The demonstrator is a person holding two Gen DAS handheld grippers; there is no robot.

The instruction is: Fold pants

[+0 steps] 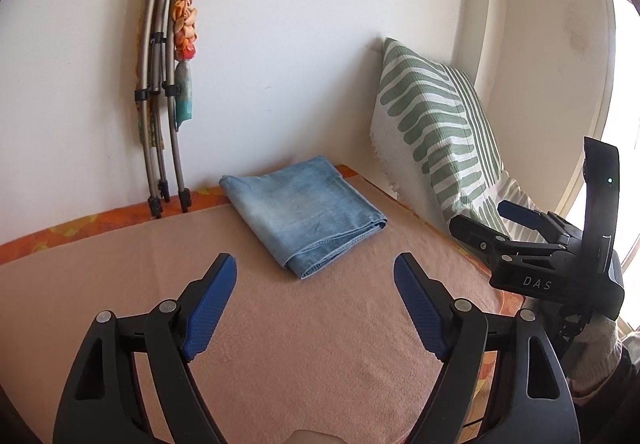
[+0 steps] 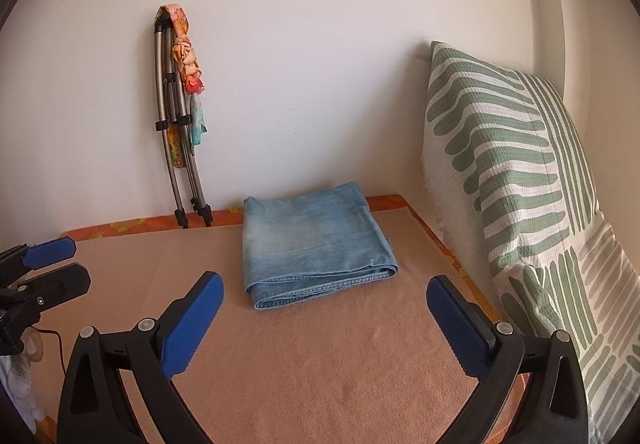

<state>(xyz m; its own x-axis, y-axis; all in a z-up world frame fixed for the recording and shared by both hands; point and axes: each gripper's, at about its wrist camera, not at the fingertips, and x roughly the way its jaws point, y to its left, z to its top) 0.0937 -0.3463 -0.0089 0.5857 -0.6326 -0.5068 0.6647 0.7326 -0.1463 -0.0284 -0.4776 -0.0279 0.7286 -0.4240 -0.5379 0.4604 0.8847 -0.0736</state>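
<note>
Pants (image 1: 306, 214) sit folded at the far middle of the mat (image 1: 320, 344), dead ahead of both claws, L (image 1: 314, 308) & R (image 2: 324, 324) wide open w/ nothing in 'em, neither rly closer.

1 pants (image 1: 306, 214), 2 grippers (image 1: 314, 276), 1 pillow (image 1: 436, 136)

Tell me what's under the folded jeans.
The jeans lie on a peach blanket, which covers an orange patterned sheet that shows only along the edges. The jeans hide the blanket directly beneath them. Their inner folded layers are hidden too.
</note>
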